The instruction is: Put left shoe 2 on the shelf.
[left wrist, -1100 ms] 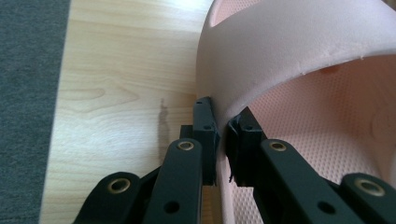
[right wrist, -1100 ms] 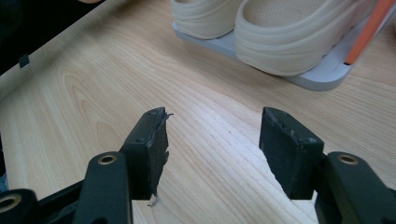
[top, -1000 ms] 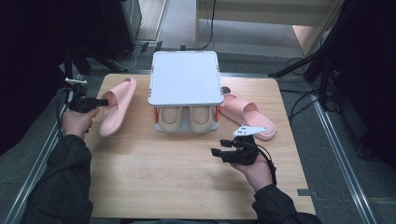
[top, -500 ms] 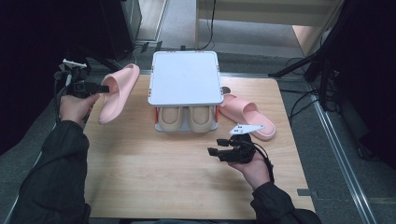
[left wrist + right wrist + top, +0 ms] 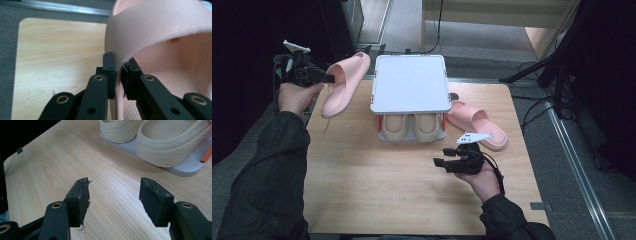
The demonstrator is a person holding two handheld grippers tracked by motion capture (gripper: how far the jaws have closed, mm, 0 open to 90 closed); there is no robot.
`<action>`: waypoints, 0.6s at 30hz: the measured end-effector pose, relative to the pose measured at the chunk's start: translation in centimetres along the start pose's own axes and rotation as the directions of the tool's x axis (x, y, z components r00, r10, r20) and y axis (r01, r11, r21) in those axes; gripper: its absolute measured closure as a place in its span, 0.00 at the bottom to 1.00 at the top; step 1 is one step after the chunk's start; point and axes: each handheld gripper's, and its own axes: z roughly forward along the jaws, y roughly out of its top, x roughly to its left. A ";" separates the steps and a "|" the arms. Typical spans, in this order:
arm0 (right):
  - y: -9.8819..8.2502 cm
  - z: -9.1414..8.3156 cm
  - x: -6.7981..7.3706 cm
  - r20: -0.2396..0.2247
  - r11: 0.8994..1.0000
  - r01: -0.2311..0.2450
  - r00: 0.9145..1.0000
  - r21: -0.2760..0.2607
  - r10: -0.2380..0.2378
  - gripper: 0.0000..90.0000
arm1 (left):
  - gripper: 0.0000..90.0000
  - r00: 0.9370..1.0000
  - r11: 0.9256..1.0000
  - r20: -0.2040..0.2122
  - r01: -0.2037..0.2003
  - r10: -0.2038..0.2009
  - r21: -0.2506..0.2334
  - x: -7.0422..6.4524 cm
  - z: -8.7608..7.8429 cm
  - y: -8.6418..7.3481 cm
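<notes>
My left gripper [image 5: 328,78] is shut on the strap edge of a pink slipper [image 5: 343,82], which hangs in the air above the table's far left corner. In the left gripper view its jaws pinch the slipper's [image 5: 160,37] strap from both sides [image 5: 119,75]. A second pink slipper [image 5: 477,124] lies on the table right of a small grey two-tier rack [image 5: 410,82]. A beige pair of slippers [image 5: 413,126] sits on the rack's lower shelf. My right gripper [image 5: 439,163] rests low near the table's front right, open and empty [image 5: 113,195], facing the beige slippers [image 5: 172,140].
The wooden table [image 5: 377,190] has bare room across its front and left. The rack's white top [image 5: 410,75] is flat and bare. Cables and a dark stand [image 5: 557,70] lie on the floor at the right. Grey carpet surrounds the table.
My left gripper has lifted the pink slipper off the table's left side and raised it up and back. The right gripper has stayed where it was.
</notes>
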 end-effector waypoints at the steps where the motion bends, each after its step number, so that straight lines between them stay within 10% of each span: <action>1: 0.0 0.0 0.0 -0.001 1.000 -0.001 1.000 -0.002 0.001 0.47 | 0.91 1.000 1.000 0.003 -0.004 0.004 0.001 -0.4 -0.1 0.3; 18: 0.1 -0.1 0.5 -0.009 0.999 0.025 1.000 -0.029 -0.025 0.47 | 0.91 0.996 0.996 0.010 -0.091 0.091 0.006 -7.0 1.1 3.9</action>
